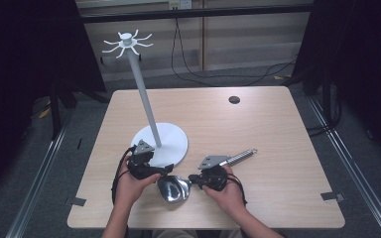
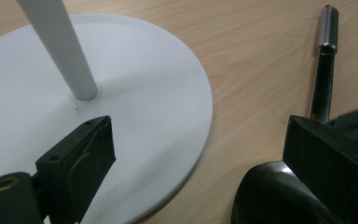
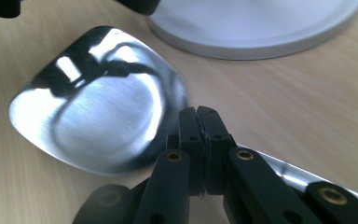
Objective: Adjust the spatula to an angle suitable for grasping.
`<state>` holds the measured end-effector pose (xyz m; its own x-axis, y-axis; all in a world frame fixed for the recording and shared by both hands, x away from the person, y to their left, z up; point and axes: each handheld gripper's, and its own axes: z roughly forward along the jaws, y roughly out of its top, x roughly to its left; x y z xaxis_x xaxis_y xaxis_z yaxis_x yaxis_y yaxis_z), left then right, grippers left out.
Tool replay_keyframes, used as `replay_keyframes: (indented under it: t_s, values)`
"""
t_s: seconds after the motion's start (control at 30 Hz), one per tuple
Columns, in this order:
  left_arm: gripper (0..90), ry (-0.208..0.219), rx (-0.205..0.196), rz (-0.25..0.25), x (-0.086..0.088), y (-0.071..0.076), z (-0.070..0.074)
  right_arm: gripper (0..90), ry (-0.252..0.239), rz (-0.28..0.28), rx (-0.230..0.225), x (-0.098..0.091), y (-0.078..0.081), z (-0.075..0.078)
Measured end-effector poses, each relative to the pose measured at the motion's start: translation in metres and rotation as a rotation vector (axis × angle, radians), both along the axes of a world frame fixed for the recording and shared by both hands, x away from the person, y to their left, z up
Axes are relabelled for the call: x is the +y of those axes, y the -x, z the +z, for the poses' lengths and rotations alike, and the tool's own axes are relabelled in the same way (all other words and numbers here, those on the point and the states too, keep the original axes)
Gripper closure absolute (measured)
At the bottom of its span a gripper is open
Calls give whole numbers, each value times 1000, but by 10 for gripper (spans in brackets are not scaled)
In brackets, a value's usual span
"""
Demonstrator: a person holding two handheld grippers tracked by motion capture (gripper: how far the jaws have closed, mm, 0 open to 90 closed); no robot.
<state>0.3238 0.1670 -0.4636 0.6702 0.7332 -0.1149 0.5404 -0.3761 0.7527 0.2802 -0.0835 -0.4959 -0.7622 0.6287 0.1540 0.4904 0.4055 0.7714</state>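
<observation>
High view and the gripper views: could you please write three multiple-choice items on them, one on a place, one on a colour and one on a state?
1. Where does the ladle lie?
A. On the stand's round base
B. On the bare table, beside the base
C. Hung from a hook at the top

2. What colour is the stand?
A. Black
B. Red
C. White

3. How do the left gripper's jaws stand?
A. Wide apart
B. Clamped on the pole
C. Clamped on the ladle's bowl

Answers: B, its bowl rests on the wood next to the base; C, pole, base and hooks are all white; A, the left gripper view shows a wide gap between them.
</observation>
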Motion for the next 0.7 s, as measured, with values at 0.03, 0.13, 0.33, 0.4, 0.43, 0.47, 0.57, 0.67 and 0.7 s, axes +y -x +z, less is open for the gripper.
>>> replay_keyframes:
  t_s: [0.03, 0.13, 0.33, 0.4, 0.43, 0.47, 0.57, 0.67, 0.7]
  values:
    - [89, -1, 3, -4, -2, 0, 0, 888, 11, -6, -6, -7, 0, 3]
    - [90, -9, 8, -15, -8, 0, 0, 877, 27, -29, -16, -25, 0, 8]
    - [94, -24, 20, -59, -21, -3, 0, 848, 30, -92, -21, -58, 4, 12]
    - [95, -39, 25, -77, -26, -5, 0, 839, 37, -114, -21, -68, 6, 12]
    - [97, -45, 23, -88, -29, -6, 0, 823, 34, -134, -18, -78, 7, 12]
    - [97, -53, 23, -92, -30, -7, 0, 823, 34, -134, -18, -78, 7, 12]
    - [102, -45, 27, -112, -37, -9, 0, 806, 50, -157, -18, -88, 10, 13]
    - [102, -45, 27, -123, -42, -11, 0, 781, 60, -169, -11, -96, 12, 14]
    - [102, -45, 31, -127, -44, -12, 0, 772, 62, -173, -7, -99, 13, 13]
